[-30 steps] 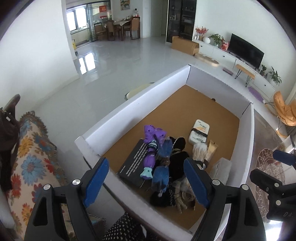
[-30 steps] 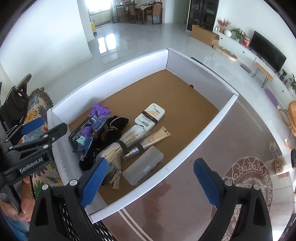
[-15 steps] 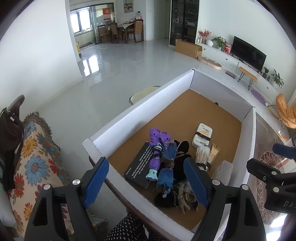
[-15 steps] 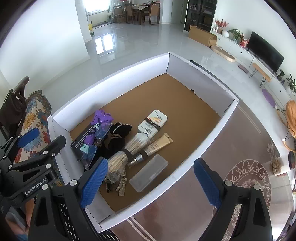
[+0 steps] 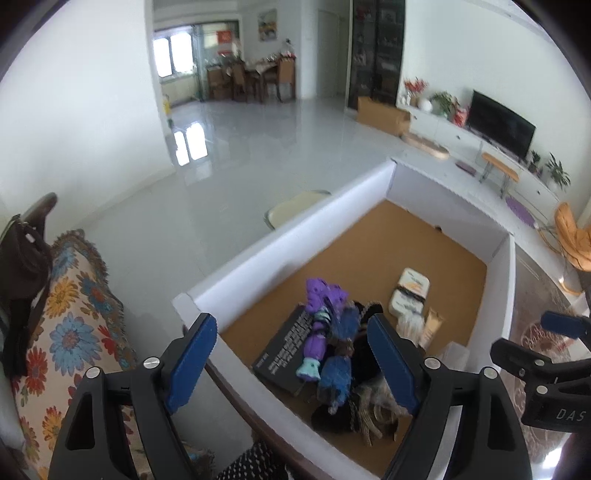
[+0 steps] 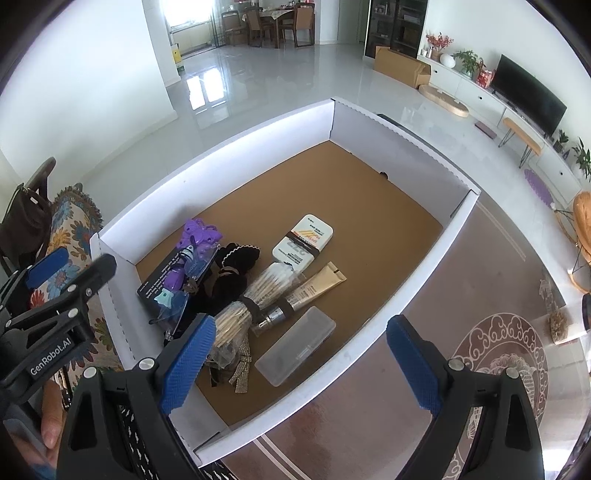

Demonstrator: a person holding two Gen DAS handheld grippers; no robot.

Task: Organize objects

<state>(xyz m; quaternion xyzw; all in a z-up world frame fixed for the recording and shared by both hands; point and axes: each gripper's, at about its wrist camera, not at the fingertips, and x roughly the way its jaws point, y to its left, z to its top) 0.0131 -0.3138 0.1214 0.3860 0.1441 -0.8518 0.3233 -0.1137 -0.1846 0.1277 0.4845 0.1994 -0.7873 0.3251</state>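
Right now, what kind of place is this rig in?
Likely a home living room: flat black television on a long white cabinet, wooden dining table with chairs behind, glossy pale tiled floor.

matt white cardboard tray (image 6: 236,147) with a brown cork-like floor; clear smooth plastic case (image 6: 295,345); glossy tube (image 6: 314,286); black cloth (image 6: 229,277).

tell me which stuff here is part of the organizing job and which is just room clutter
Part of the job:
white box
purple toy pack
cotton swab bundle
beige tube
clear plastic case
white card case
black hair tie

Just lying about:
floral sofa throw
TV
cardboard carton
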